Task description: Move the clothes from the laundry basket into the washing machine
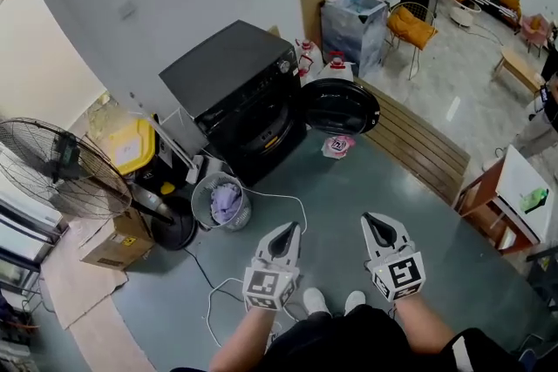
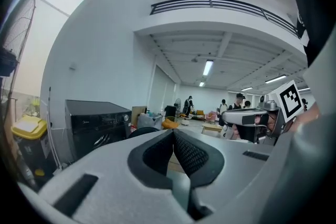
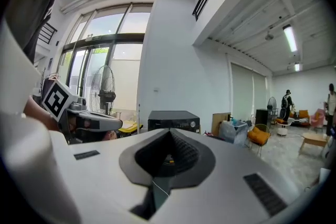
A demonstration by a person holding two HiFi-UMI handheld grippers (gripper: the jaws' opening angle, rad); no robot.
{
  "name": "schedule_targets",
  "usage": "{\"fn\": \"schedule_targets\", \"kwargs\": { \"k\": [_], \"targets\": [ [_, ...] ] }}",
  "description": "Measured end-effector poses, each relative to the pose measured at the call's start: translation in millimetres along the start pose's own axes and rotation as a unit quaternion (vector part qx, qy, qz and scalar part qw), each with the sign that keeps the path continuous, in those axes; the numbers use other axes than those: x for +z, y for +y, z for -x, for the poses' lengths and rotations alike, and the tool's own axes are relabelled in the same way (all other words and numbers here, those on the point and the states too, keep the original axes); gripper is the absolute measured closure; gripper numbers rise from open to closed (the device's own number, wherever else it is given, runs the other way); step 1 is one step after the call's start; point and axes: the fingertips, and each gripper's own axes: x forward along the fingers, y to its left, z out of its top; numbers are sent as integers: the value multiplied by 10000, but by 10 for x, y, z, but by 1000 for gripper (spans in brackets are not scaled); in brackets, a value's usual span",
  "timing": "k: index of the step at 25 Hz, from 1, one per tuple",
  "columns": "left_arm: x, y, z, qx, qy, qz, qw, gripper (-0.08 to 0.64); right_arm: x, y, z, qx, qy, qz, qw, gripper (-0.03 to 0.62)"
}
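Clothes [image 1: 227, 201] in laundry basket [image 1: 202, 213] beside washing machine [image 1: 240, 96], door [image 1: 340, 107] open ready for loading; left tongs [image 1: 286, 233], right tongs [image 1: 377, 224] both closed, empty, well apart from basket.

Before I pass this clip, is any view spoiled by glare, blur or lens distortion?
Head view: evenly lit and sharp, with the washing machine and laundry basket clear, and straight lines bowed by the wide lens. Left gripper view: heavy fisheye and dark corners, with the left gripper soft close to the lens. Right gripper view: same curvature, bright windows at left, right gripper slightly soft.
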Motion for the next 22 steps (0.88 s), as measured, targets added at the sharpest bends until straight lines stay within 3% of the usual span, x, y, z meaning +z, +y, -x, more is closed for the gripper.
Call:
{"fn": "schedule_targets", "kwargs": {
  "k": [10, 15, 22],
  "targets": [
    [164, 495, -63, 236, -90, -58, 9997, 560, 214, 70, -555, 233, -60, 86, 9997, 583],
    [267, 773, -310, 462, -70, -28, 9989, 558, 267, -78, -1057, 609, -37, 78, 9981, 583],
    [451, 1393, -795, 1239, -135, 116, 9921, 560, 372, -349, -2012, 1327, 6, 76, 9911, 583]
  ]
}}
